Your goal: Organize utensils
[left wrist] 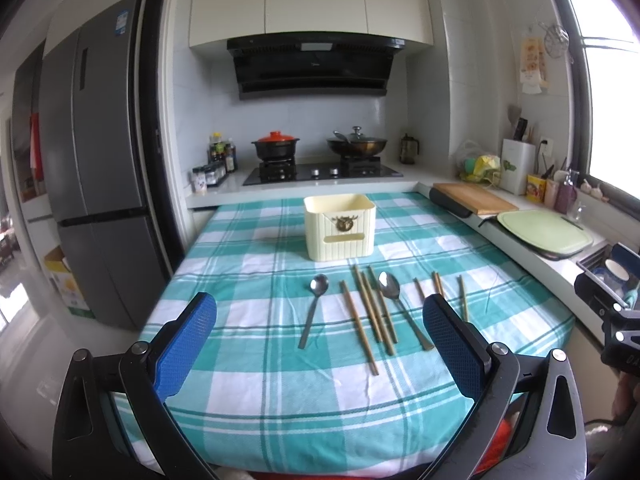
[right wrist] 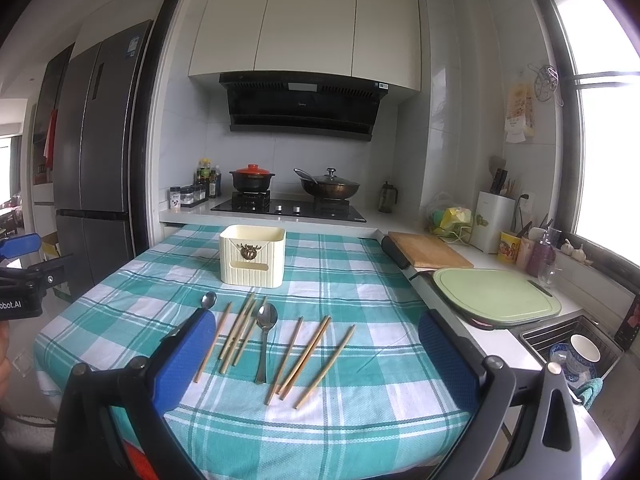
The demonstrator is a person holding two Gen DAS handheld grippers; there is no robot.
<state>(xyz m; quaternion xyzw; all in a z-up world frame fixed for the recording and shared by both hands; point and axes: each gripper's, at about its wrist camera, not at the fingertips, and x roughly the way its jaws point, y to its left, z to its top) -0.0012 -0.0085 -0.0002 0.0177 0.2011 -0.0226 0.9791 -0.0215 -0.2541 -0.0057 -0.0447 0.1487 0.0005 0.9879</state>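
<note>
Both tongs, left (left wrist: 320, 344) and right (right wrist: 316, 360), hung released over the near table (left wrist: 280, 400), chopsticks (left wrist: 372, 308) lying lengthwise ahead toward the holder (left wrist: 340, 226), about equally near either

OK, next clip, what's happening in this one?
A person holds two grippers above a table with a checked cloth. Both the left gripper and the right gripper are open and empty. Two spoons and loose chopsticks lie in a row on the cloth, in front of a cream holder box. No utensil shows above the box's rim; nothing has been picked up yet.
</note>
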